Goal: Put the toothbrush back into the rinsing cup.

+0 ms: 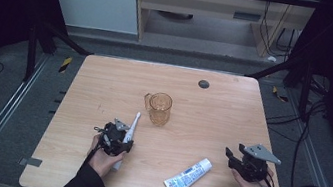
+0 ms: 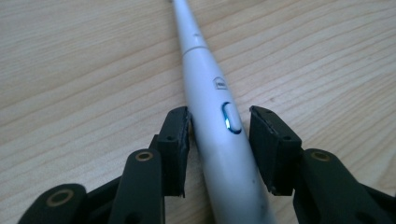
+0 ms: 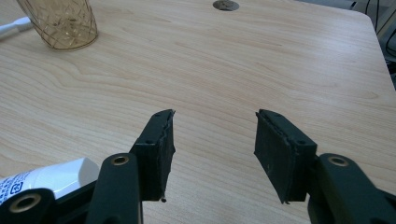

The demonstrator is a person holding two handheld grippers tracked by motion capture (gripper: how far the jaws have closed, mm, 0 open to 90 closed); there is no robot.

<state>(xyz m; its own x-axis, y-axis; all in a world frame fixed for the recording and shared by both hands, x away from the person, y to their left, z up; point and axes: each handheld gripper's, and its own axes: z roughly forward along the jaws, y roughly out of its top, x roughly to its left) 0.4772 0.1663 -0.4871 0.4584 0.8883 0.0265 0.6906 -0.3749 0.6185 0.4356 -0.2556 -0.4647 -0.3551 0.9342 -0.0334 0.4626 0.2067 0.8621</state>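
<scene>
A white electric toothbrush (image 1: 133, 124) lies flat on the wooden table (image 1: 105, 84), head pointing toward an amber glass mug (image 1: 159, 107). My left gripper (image 1: 121, 136) straddles its handle (image 2: 210, 107) by the blue-lit button. The left gripper (image 2: 219, 122) is open, with a small gap at the right pad and the left pad close against the handle. My right gripper (image 1: 231, 157) rests low at the table's right, open (image 3: 215, 128) over bare wood. A white toothpaste tube (image 1: 187, 177) lies just to its left, with the tube's end (image 3: 46, 179) near the left jaw.
The mug (image 3: 60, 23) stands upright mid-table, far left in the right gripper view. A dark round grommet (image 1: 203, 84) sits near the table's far edge. Cables trail on the floor to the right of the table.
</scene>
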